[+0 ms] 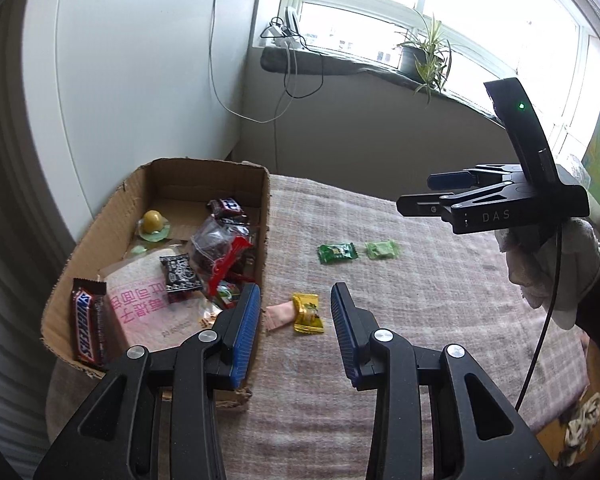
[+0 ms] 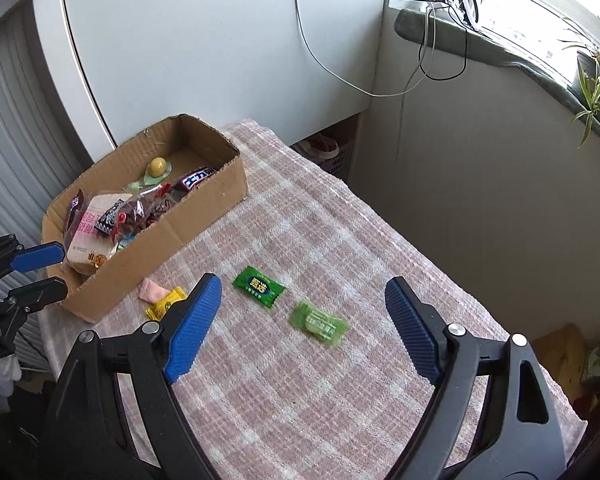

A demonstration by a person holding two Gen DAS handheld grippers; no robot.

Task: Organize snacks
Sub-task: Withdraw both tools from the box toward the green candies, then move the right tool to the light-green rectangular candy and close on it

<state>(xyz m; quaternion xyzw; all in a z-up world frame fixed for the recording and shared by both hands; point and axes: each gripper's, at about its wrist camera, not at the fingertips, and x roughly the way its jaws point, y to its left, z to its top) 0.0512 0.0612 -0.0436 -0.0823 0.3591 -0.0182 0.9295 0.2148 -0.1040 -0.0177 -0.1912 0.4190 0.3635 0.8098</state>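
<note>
We see a cardboard box at the bench's far left corner, already holding gathered snacks, which suggests sorting is well along. A brown bar by the box's near wall reads "SNICKERS"; a pale packet carries pink Chinese characters too distorted to read. Our left gripper hovers beside the box, fingers parted, grasping nothing, above a yellow candy overlapping a pink wrapper. Toward the middle lie a dark green packet with yellow Chinese characters and a pale green candy. Our right gripper frames both, fingers spread wide and empty, likely lining up a pick.
</note>
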